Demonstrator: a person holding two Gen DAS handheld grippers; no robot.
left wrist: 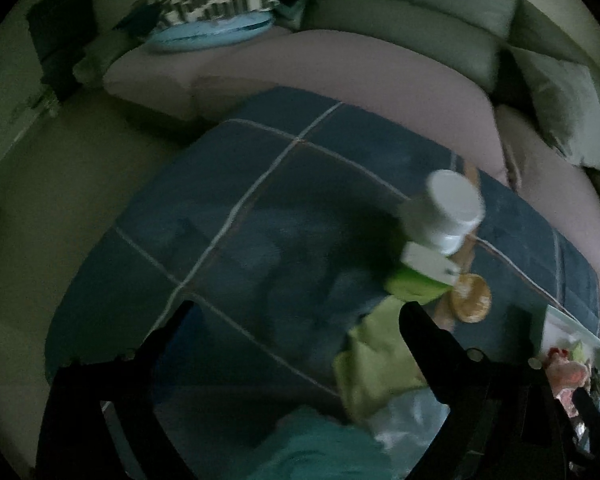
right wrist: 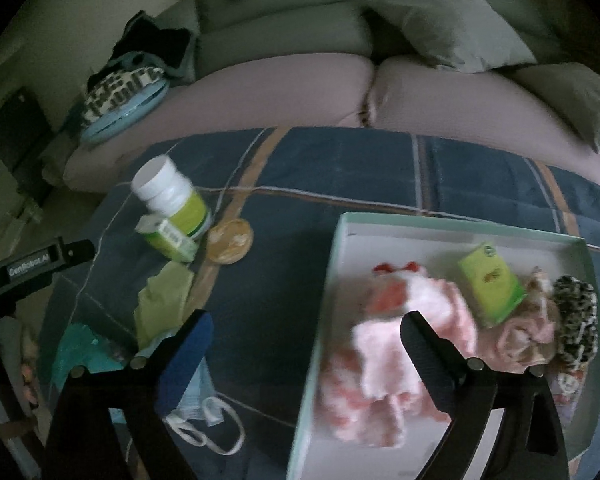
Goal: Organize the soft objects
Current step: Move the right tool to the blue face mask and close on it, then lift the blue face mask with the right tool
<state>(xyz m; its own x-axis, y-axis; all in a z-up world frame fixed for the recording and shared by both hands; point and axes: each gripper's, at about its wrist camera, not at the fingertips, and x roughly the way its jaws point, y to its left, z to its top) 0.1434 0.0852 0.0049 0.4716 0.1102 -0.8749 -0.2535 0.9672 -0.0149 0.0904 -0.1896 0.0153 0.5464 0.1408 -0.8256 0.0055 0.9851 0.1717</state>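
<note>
Both grippers sit nearest the lenses with fingers spread apart and nothing between them. In the right wrist view, the left gripper (right wrist: 40, 266) enters at the far left edge, over the blue plaid blanket (right wrist: 340, 168).

Left to right across the blanket:

1. Teal cloth (right wrist: 84, 354) lies at the lower left, with a white-looped face mask (right wrist: 204, 420) just beside it.
2. Green cloth (right wrist: 164, 300) lies crumpled, touching the teal cloth's upper edge.
3. White-capped bottle (right wrist: 172, 196) leans tilted on a small green-and-white carton (right wrist: 168, 240).
4. Round tan disc (right wrist: 230, 240) lies flat, just beside the carton.
5. Right gripper (right wrist: 304, 336) hangs over the left wall of the shallow box (right wrist: 336, 264).
6. Inside the box: pink fluffy cloth (right wrist: 380, 360), then a green packet (right wrist: 492, 280), then a leopard-print scrunchie (right wrist: 576, 320) against the right wall.

In the left wrist view, the left gripper (left wrist: 292, 316) hangs above the blanket with the green cloth beside its right finger; contact cannot be determined.
</note>
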